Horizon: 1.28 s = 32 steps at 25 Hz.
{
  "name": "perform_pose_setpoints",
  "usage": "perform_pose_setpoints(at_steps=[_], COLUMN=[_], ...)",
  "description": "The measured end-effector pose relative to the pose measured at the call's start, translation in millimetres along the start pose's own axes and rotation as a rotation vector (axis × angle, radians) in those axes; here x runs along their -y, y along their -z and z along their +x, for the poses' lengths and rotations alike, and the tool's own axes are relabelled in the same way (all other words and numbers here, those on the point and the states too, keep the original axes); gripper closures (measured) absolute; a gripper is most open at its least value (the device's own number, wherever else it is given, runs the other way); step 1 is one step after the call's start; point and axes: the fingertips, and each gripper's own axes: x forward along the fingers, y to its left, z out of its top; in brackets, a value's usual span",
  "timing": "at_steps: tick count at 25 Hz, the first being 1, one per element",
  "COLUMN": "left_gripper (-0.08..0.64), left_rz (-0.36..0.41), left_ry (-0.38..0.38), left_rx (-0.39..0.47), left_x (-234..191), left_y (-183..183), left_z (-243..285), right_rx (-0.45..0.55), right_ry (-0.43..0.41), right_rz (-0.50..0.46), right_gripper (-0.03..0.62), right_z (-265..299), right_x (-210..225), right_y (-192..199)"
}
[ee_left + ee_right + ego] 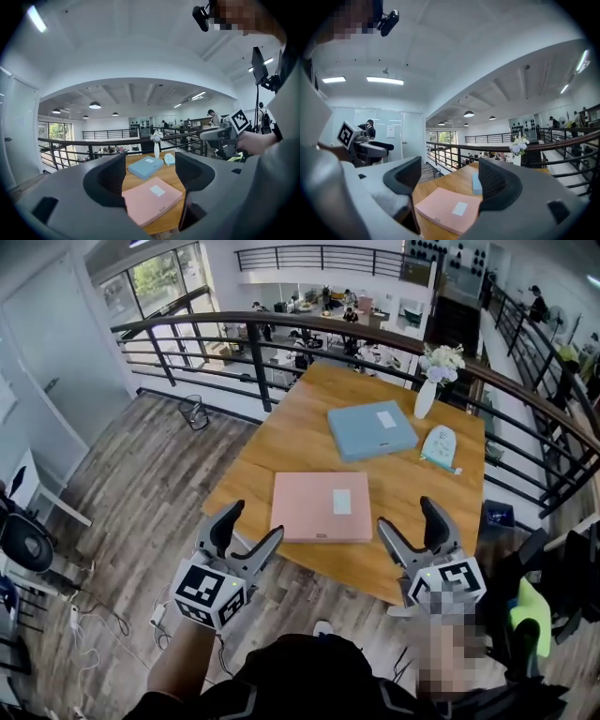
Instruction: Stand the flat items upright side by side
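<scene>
A pink flat box (322, 506) lies flat near the front edge of the wooden table (253, 465). Behind it a blue flat box (371, 429) also lies flat. Both show in the left gripper view, pink box (151, 198) and blue box (146, 167), and in the right gripper view, pink box (449, 209) and blue box (475, 183). My left gripper (246, 528) hangs open just off the table's front left corner. My right gripper (412, 521) is open at the front right edge. Neither holds anything.
A white vase with flowers (427, 390) and a small pale-green pouch (439, 446) stand at the table's far right. A black railing (281, 334) runs behind the table, over a drop to a lower floor. Chairs and cables (56, 606) lie on the wooden floor at left.
</scene>
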Motion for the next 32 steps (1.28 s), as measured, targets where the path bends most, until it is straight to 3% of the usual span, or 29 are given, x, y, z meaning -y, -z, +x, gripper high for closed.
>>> perform_pose_setpoints(at_steps=[10,15,19,25,28,32], left_gripper=[0.225,0.224,0.225,0.225,0.225,0.224], left_rz=[-0.038,-0.065,-0.066,-0.068,-0.092,-0.087], left_ry=[0.062,0.138,0.205,0.277,0.311,0.309], left_rx=[-0.030,-0.009,-0.005,-0.073,-0.150,-0.262], left_x=[-16,-42,-66,-115,-127,-128], left_y=[10,20,31,58,94,154], left_z=[55,88,107,129,140,148], right_rx=[-0.025,-0.069,-0.105,-0.172,-0.247,-0.280], right_ry=[0.035,0.047,0.102,0.189,0.216,0.167], right_rz=[0.080,0.119,0.106,0.063,0.088,0.094], right_gripper=[0.215,0.215,0.213,0.213,0.213,0.213], right_z=[34,54,71,102,110,115], right_x=[40,35,31,30,36,39], right_y=[23,34,51,86,113,152])
